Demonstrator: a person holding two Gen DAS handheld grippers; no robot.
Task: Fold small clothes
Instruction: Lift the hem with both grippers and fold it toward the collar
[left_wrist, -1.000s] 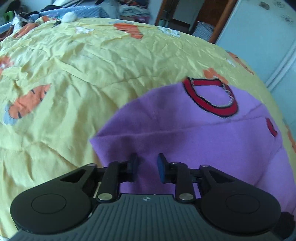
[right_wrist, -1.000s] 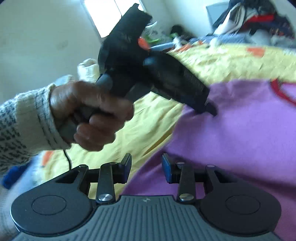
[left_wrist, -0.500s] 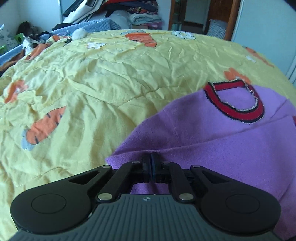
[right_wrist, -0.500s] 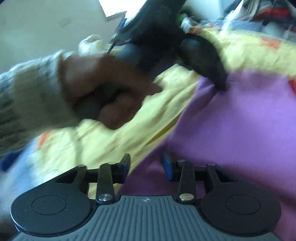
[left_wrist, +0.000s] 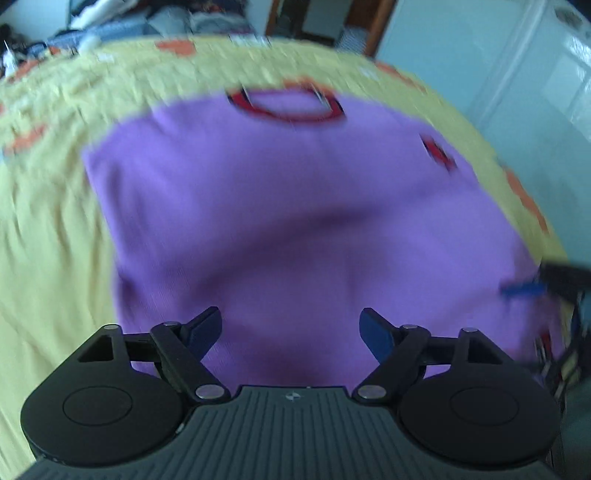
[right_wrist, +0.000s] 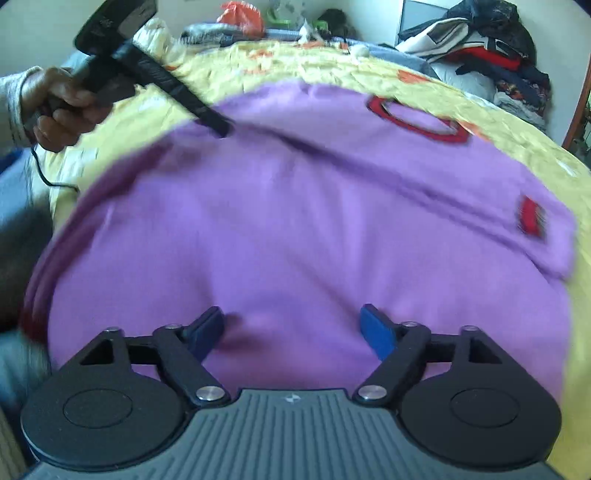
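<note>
Since half a second ago the left hand-held gripper (left_wrist: 290, 330) has let go — jaws wide apart over the purple shirt (left_wrist: 295, 229), which lies on the yellow bedspread (left_wrist: 48, 221). The right hand-held gripper (right_wrist: 293, 326) is spread too, holding nothing; next, pinch one layer's edge squarely — not the bedspread.

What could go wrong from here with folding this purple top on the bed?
Both sets of jaws stand open, so nothing holds the purple fleece top with red trim; the fold just made could spring back.

The left gripper hangs just above the fabric and the view is motion-blurred, so a fast move might drag the cloth.

The wrinkled yellow carrot-print bedsheet underneath could get pinched along with the top's edge at the next grasp.
</note>
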